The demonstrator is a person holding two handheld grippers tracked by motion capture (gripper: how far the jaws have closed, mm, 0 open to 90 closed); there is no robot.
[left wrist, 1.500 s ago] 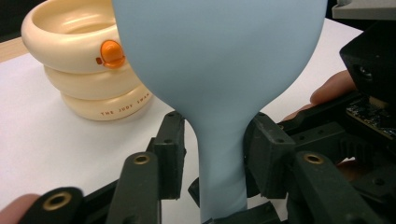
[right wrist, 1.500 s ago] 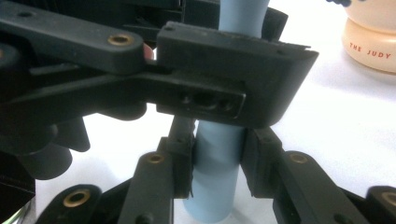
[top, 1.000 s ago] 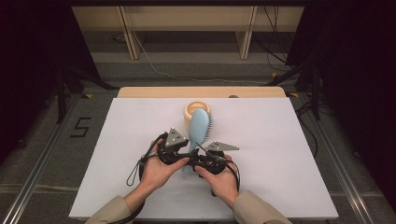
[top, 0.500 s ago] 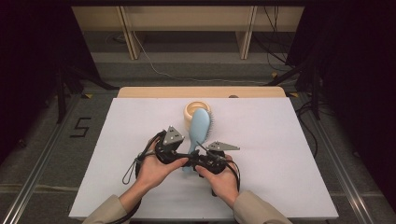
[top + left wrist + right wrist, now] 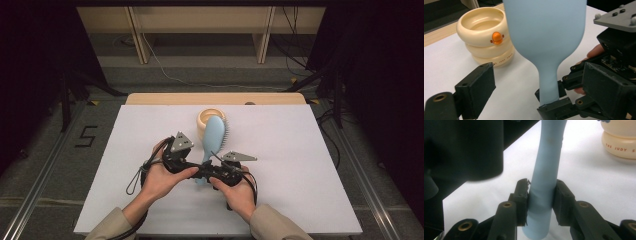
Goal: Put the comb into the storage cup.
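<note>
From above and behind our own side we look forward and down on the whole white surface [image 5: 300,150], forearms entering at the bottom, floor and shelving beyond. The left hand-held gripper [image 5: 516,100] carries a camera low and very close, facing the pale blue brush [image 5: 544,32] and cream ring stack [image 5: 486,37]. The right hand-held gripper [image 5: 540,200] has ours closer still, at the brush handle. All three views share brush, ring stack and surface
</note>
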